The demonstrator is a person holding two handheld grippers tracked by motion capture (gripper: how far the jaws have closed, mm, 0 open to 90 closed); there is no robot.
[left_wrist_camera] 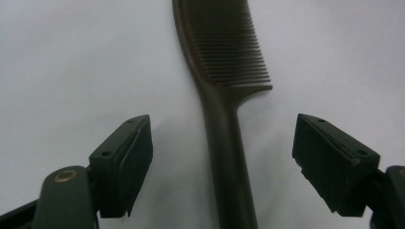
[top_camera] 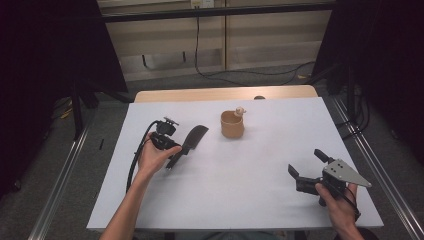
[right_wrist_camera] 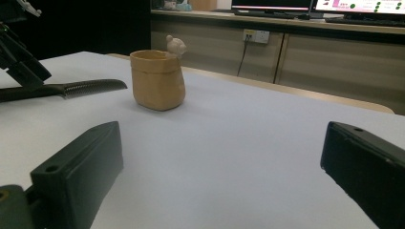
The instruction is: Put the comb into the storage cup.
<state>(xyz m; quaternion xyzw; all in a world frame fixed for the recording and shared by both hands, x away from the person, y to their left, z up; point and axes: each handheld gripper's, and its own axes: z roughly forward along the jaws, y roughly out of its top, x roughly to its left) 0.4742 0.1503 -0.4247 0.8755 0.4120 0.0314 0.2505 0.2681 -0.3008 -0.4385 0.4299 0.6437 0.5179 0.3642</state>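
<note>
Left gripper: my left gripper [left_wrist_camera: 222, 162] hangs low over the dark brown plastic comb [left_wrist_camera: 224, 95], jaws apart, one on each side of the handle and clear of it; nothing is clamped.
Comb: I see it flat on the white table top [top_camera: 240, 165], left of the middle, toothed end pointing away from me and handle end towards my left hand [top_camera: 155, 157]. In the left gripper view the handle runs up between the two jaws, with bare white surface showing on both sides.
Right gripper: my right gripper [top_camera: 307, 165] sits near the table's right front corner, well apart from the comb, jaws spread wide with nothing between them. My right hand [top_camera: 342, 205] holds it by the body.
Cup: a tan ceramic cup with a small pale figure on its rim [top_camera: 232, 124] stands upright behind the middle of the table, near the comb's toothed end but not touching it.
Right gripper view: I look level across the table at the cup and the comb's teeth beyond my open jaws.
</note>
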